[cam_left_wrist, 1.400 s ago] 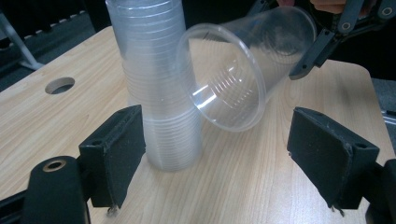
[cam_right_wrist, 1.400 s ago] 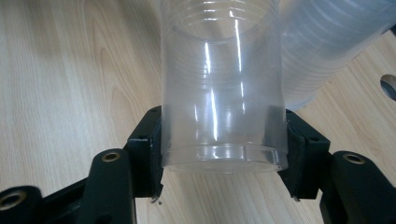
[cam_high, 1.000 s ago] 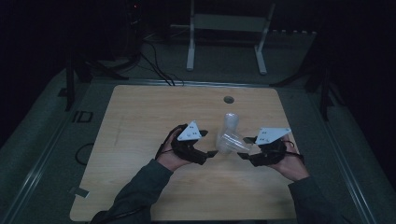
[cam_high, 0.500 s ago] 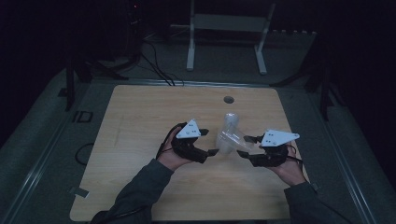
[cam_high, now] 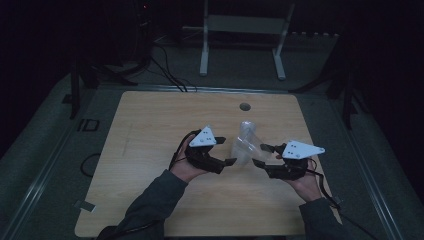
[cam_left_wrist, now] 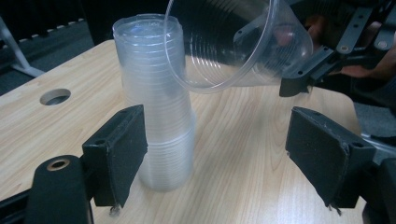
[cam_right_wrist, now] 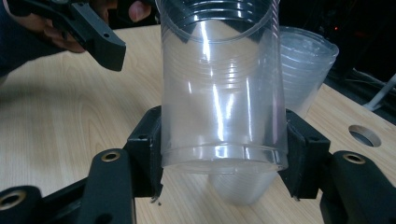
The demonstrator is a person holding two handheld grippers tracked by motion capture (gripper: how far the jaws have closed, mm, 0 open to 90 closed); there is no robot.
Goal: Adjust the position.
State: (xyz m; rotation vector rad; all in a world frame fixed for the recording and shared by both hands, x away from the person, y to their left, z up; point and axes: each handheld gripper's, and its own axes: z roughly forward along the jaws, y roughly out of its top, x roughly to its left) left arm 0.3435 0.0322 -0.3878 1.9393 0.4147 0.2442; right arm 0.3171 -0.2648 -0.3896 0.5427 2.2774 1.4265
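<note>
Holding a single clear cup (cam_right_wrist: 222,88) near its base, the right gripper (cam_high: 263,156) has drifted a touch away from the stack (cam_left_wrist: 156,100) since a second ago, so the cup looks properly separated now. It's tipped sideways in the air, mouth toward the left gripper (cam_high: 227,153), whose jaws are apart around nothing. Stack's upside down mid-table (cam_high: 150,130), thin ribbed plastic, squashes easily I'd guess

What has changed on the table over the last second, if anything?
Very little. The right hand-held gripper has drifted slightly to the right and stays shut on the single clear cup, lying tilted beside the cup stack. The left hand-held gripper stayed put, jaws open either side of the upside-down stack without touching it. The stack itself has not moved on the wooden table.
</note>
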